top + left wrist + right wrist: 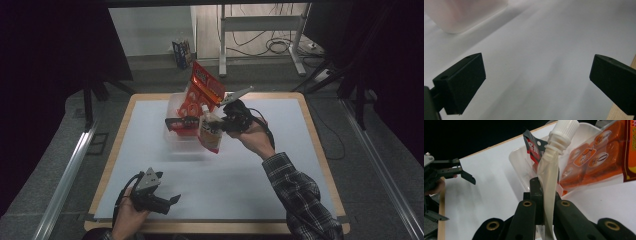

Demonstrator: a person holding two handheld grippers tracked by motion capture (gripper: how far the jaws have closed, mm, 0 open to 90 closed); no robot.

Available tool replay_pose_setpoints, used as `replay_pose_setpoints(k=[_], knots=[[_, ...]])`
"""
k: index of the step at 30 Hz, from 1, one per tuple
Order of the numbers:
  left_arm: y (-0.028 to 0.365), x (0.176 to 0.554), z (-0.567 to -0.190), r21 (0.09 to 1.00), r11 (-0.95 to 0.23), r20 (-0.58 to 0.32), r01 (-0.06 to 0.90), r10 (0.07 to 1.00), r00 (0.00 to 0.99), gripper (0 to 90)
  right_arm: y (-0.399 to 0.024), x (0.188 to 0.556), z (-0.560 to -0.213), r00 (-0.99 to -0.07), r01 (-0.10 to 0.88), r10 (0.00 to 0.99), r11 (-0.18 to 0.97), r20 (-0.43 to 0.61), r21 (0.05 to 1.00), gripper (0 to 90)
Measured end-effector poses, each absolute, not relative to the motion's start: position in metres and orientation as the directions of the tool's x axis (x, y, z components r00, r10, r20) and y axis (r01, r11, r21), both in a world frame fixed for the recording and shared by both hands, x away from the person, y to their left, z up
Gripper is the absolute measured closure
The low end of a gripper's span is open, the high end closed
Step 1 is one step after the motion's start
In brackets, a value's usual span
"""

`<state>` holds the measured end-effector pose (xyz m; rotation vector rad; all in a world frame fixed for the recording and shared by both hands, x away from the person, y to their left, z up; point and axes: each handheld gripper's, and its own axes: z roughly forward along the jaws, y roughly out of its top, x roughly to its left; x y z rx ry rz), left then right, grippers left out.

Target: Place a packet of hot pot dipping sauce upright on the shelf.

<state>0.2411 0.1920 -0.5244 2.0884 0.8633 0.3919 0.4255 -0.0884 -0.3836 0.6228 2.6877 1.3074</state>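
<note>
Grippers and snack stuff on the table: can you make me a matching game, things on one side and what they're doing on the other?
Things:
1. left gripper
2. right gripper
3. spout pouch
4. clear tub

States:
A. holds orange snack bags
B. open, low over the white table
C. pinched between two jaws, white cap on top
D. shut on something

Pairs: 1-B, 2-D, 3-C, 4-A

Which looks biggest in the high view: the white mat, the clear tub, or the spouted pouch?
1. White mat
2. Clear tub
3. Spouted pouch, held in the right gripper, looks smallest.
</note>
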Motion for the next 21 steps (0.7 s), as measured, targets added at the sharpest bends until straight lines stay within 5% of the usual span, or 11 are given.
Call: replay_pose_setpoints(k=[21], knots=[[0.188,0.241,-0.526,0.787,-0.443,-0.013,0.428,0.683,0.730,0.0,-0.048,0.433,-0.379,-0.935,0.277,0.346,0.563,0.083,0.779,88.1]])
